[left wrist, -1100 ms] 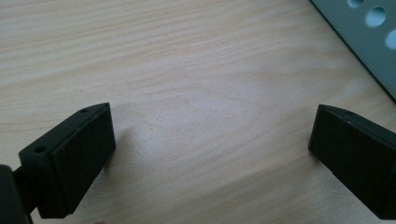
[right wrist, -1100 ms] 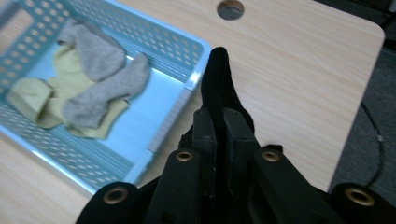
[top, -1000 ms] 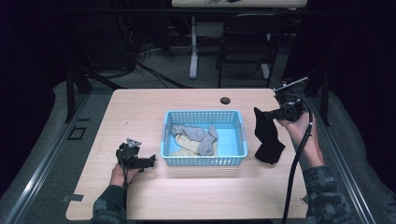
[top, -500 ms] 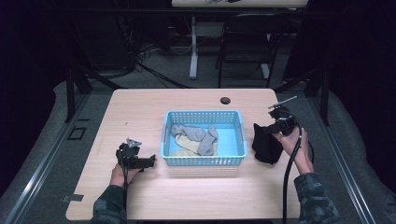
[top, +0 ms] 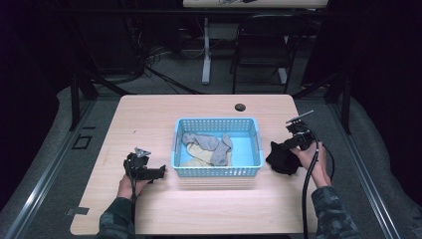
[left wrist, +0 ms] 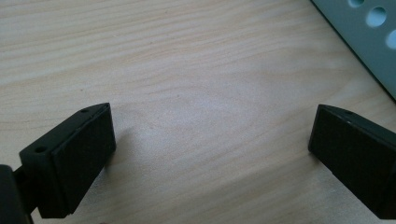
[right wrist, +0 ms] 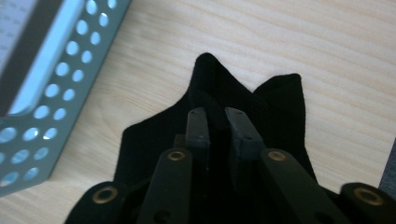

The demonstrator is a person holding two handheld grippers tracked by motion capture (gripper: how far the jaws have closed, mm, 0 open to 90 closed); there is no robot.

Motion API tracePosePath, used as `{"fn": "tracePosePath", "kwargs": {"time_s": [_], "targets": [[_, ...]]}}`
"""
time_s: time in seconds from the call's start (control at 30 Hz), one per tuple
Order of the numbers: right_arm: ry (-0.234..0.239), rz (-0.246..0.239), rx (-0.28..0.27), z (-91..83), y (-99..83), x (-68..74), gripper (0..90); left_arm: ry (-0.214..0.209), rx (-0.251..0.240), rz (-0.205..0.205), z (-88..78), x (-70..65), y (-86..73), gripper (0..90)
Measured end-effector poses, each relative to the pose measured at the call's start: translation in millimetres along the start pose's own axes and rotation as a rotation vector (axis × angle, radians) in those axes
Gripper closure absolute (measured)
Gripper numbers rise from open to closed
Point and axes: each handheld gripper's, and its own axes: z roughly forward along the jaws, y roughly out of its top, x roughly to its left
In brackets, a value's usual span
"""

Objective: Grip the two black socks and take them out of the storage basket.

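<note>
Sock [top: 281, 158], black, lying crumpled on counter [top: 149, 119] just right of blue basket [top: 217, 172]. Right tool [right wrist: 216, 112] pinching a fold of it, jaws just easing apart. Left tool [left wrist: 210, 140] resting spread wide over bare wood, holding nothing.

- The left gripper [top: 160, 172] is showing as a black frame wearing a small grey three-cornered plate [top: 142, 151] on top.
- Its blocky black pads [left wrist: 79, 156] are carrying small screw holes along their upper edges.
- The right gripper [right wrist: 218, 122] is showing black link arms with brass-coloured rivets [right wrist: 176, 155].
- A black cable [top: 309, 178] is trailing from it.
- Camouflage sleeves [top: 332, 215] are covering both forearms.
</note>
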Motion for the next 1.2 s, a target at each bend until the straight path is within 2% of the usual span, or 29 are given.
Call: {"fn": "tracePosePath", "kwargs": {"time_s": [0.03,0.07,0.13,0.23,0.43,0.57,0.8,0.93,1.07,1.2], "targets": [[-0.001,0.021,-0.008,3.2,-1.0,0.1,77.4,0.0,0.0,0.0,0.0,0.0,0.0,0.7],[0.001,0.01,0.019,3.2,-0.6,-2.1,75.6,0.0,0.0,0.0,0.0,0.0,0.0,0.7],[0.008,0.018,0.018,3.5,-0.7,-3.8,68.8,0.0,0.0,0.0,0.0,0.0,0.0,0.7],[-0.011,0.02,0.004,-0.9,-1.5,-3.2,57.6,0.0,0.0,0.0,0.0,0.0,0.0,0.7],[-0.006,0.028,-0.046,-20.5,-4.4,-5.8,39.4,0.0,0.0,0.0,0.0,0.0,0.0,0.7],[0.017,0.027,-0.087,-35.9,-8.3,-3.2,29.6,0.0,0.0,0.0,0.0,0.0,0.0,0.7],[0.055,-0.014,-0.113,-63.3,-16.4,7.9,16.5,0.0,0.0,-0.001,0.0,-0.1,-0.1,0.7],[0.071,-0.039,-0.132,-76.8,-23.8,15.1,12.9,0.001,0.0,-0.001,-0.1,-0.2,-0.1,0.7],[0.079,-0.071,-0.147,-84.4,-33.1,24.3,7.7,0.001,0.0,-0.001,-0.3,-0.3,-0.3,0.7],[0.073,-0.101,-0.134,-85.9,-45.9,32.7,4.2,0.001,0.0,-0.002,-0.4,-0.4,-0.4,0.7]]}}
